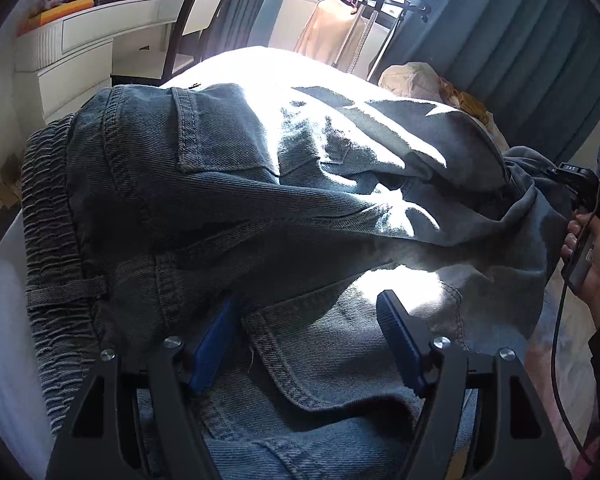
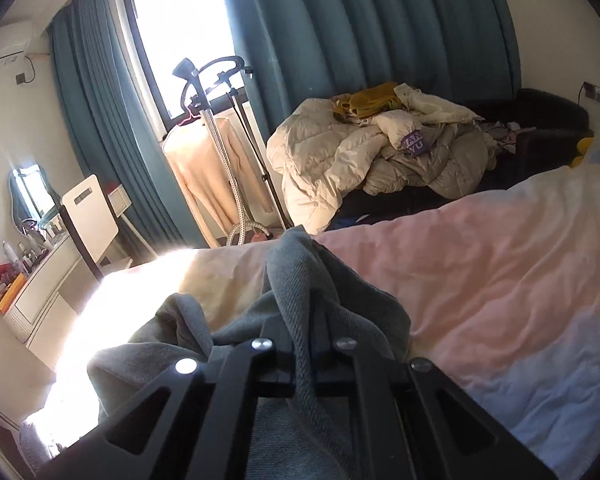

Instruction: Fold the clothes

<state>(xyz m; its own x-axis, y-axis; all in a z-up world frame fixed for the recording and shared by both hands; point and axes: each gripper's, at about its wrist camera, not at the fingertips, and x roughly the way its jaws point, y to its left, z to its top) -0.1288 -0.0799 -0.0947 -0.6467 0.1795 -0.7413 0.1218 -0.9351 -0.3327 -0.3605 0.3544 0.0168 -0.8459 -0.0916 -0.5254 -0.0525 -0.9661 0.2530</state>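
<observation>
Hovering over the jeans [image 1: 228, 208] spread across the bed [image 2: 500, 280], the left gripper [image 1: 304, 312] had its jaws spread wide, 1 blue pad [image 1: 400, 340] just above a back pocket, gripping nothing. The right gripper [image 2: 304, 320] had its jaws pressed together, pinching a bunched fold of denim.

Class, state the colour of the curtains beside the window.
Teal blue curtains, clearest in the right wrist view.
</observation>
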